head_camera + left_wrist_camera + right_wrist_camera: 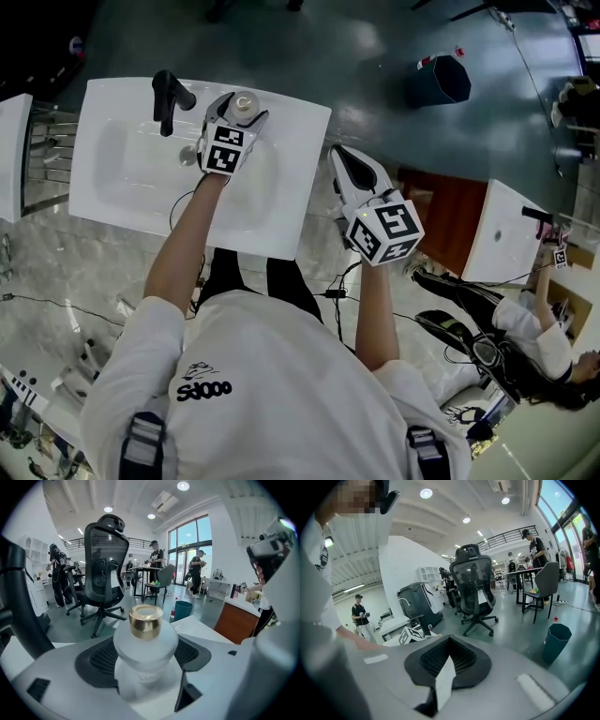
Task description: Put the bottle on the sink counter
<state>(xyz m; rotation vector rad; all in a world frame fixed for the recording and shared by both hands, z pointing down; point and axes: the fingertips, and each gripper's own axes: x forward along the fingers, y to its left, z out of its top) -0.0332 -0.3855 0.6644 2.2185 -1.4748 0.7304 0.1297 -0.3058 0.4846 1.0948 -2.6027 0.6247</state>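
Observation:
A frosted bottle (246, 102) with a gold cap stands upright over the back rim of the white sink counter (272, 225), just right of the black faucet (167, 98). My left gripper (242, 112) is shut on it. In the left gripper view the bottle (146, 644) fills the space between the jaws of the left gripper (147, 672); its base is hidden, so I cannot tell if it rests on the counter. My right gripper (339, 155) hangs beyond the counter's right edge, shut and empty; the right gripper view shows the right gripper (449, 645) with its jaws together.
The basin (141, 169) lies left of the bottle. A teal bin (439, 80) stands on the floor behind, a brown cabinet (450, 220) and another white sink (511, 234) to the right. A person (539, 342) works at lower right. An office chair (105, 564) stands beyond the counter.

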